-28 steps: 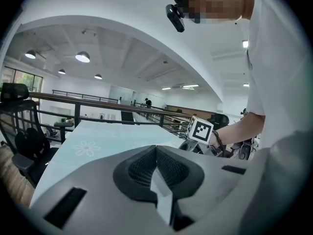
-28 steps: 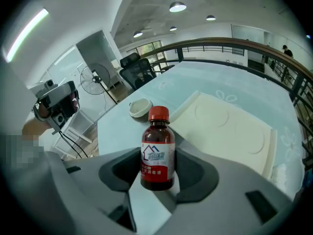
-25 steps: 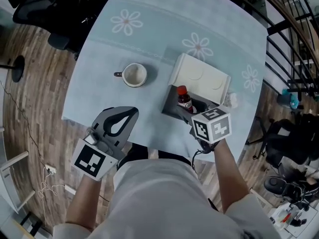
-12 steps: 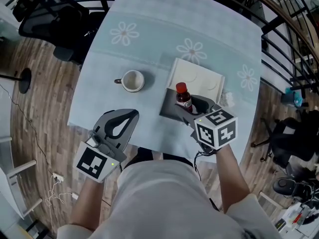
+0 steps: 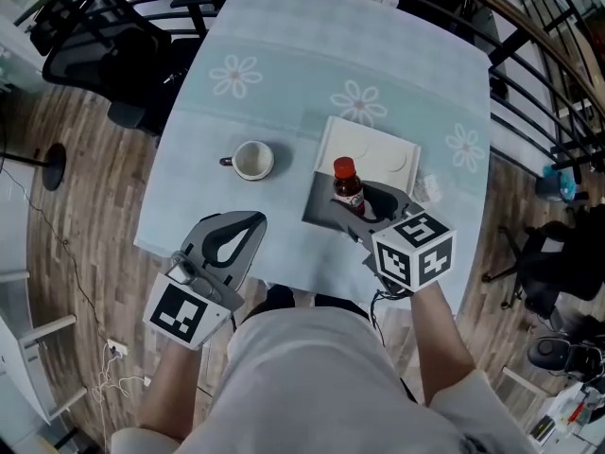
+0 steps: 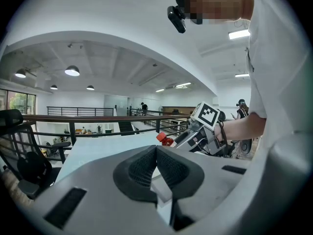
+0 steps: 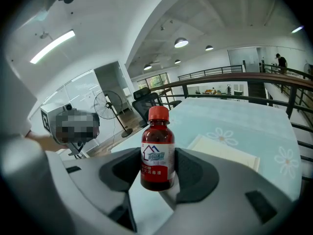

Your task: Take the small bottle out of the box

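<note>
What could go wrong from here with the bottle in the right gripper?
1. The right gripper holds the bottle by its smooth lower body only, so it might slip or tilt during the lift.
2. Nothing holds the box down; the left gripper is shut and off to the side, so a snagging bottle could drag the box along.

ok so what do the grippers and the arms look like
The left gripper and right gripper are pale grey plastic with black ribbed jaw pads, each carrying a white cube with black square markers. A black cable loops below the right one. The person wears a light short-sleeved shirt.
</note>
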`<control>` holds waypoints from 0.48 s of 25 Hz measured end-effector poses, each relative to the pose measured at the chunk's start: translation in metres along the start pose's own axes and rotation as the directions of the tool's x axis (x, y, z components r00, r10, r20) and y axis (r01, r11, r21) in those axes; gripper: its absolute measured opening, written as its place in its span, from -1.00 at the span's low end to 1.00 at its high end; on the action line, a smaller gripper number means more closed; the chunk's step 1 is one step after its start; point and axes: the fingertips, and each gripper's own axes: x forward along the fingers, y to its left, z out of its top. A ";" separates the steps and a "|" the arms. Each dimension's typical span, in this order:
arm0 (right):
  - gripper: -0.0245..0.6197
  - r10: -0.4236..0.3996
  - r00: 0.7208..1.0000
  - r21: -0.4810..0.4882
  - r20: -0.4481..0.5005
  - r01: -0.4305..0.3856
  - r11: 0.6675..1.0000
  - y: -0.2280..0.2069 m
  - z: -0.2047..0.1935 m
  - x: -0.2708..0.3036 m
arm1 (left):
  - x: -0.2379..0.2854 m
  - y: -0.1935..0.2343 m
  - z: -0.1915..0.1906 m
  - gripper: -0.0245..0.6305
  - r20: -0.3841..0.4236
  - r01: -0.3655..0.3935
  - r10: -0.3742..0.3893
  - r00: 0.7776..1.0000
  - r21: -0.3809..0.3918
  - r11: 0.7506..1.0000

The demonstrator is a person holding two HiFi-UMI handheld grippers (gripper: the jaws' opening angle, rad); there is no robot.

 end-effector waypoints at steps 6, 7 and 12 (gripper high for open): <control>-0.21 -0.005 0.999 -0.006 0.044 0.006 1.000 0.004 0.005 -0.013 | 0.000 -0.007 0.004 -0.86 0.007 0.007 -0.007 1.000 0.010 1.000; -0.21 -0.007 0.999 -0.008 0.050 0.007 1.000 0.004 0.006 -0.016 | 0.001 -0.008 0.005 -0.86 0.009 0.008 -0.008 1.000 0.012 1.000; -0.21 -0.012 0.997 -0.013 0.076 0.013 1.000 0.004 0.012 -0.027 | 0.004 -0.013 0.010 -0.86 0.010 0.014 -0.015 1.000 0.025 1.000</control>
